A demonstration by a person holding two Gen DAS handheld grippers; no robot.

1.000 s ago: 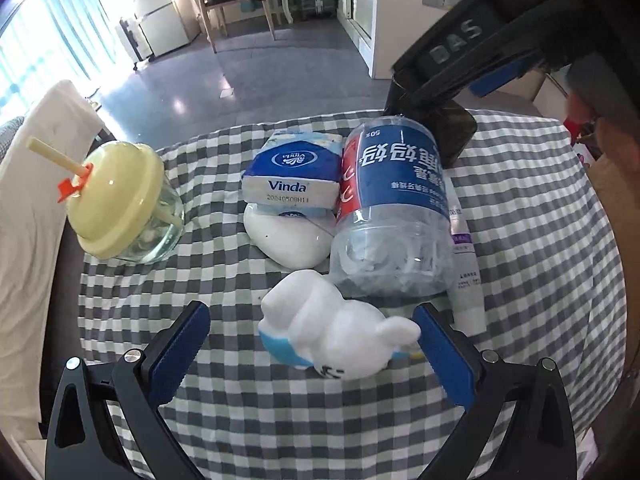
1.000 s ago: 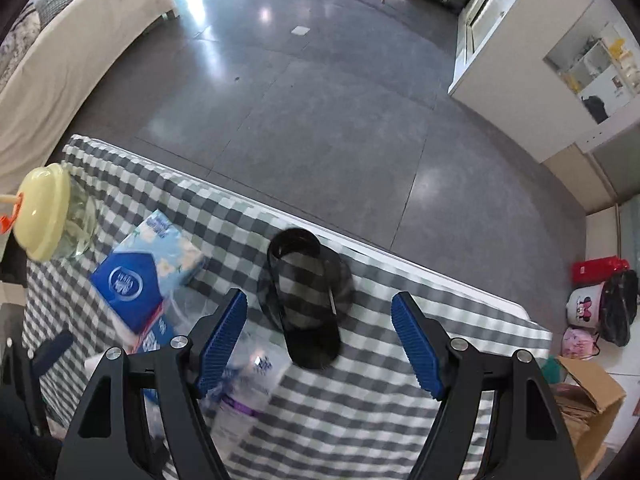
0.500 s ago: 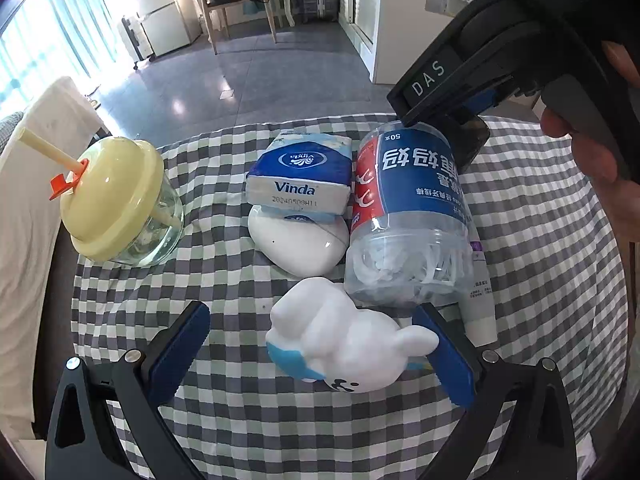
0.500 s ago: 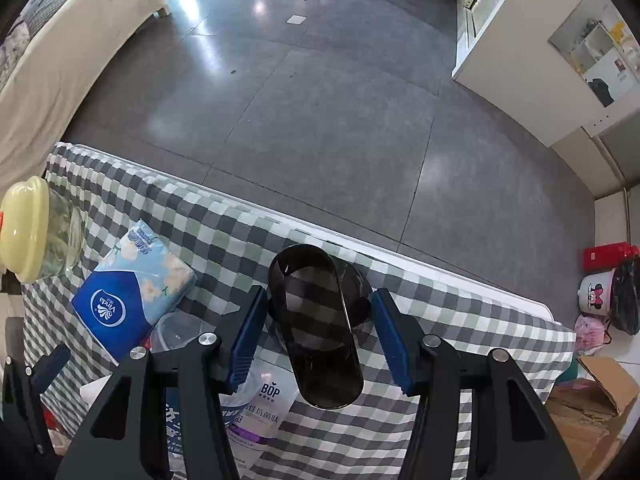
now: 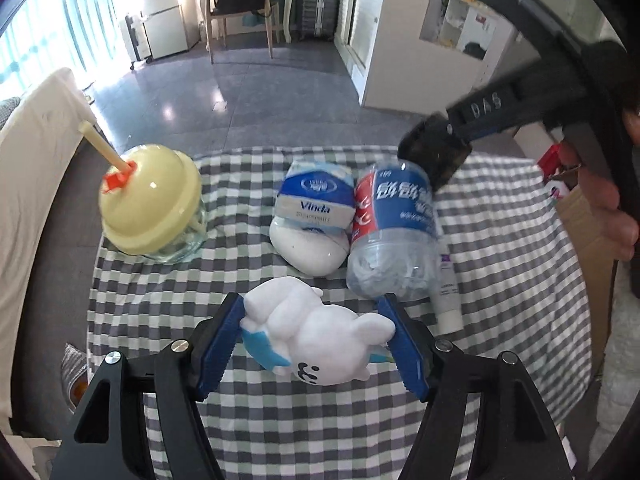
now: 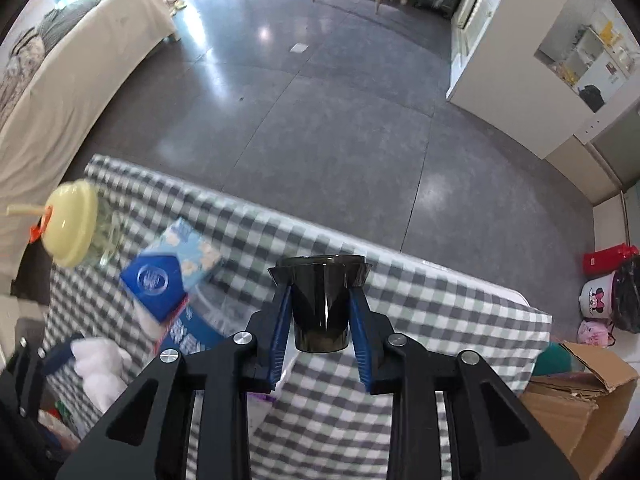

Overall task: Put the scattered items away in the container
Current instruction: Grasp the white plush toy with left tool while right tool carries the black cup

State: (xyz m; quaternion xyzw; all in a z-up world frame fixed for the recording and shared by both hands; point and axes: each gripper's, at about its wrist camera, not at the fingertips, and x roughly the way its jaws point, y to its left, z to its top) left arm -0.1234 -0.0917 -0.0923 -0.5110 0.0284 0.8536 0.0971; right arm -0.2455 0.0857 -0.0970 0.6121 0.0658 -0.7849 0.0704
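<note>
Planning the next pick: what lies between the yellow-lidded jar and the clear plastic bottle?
In the left wrist view, the Vinda tissue pack atop a white object lies between the jar and the bottle.

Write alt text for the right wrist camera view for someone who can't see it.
The right hand-held gripper is shut on a dark translucent cup, held upright above a table with a grey-and-white checked cloth. At left lie a blue tissue pack and a glass jar with a yellow lid; a cardboard box stands at lower right.
</note>
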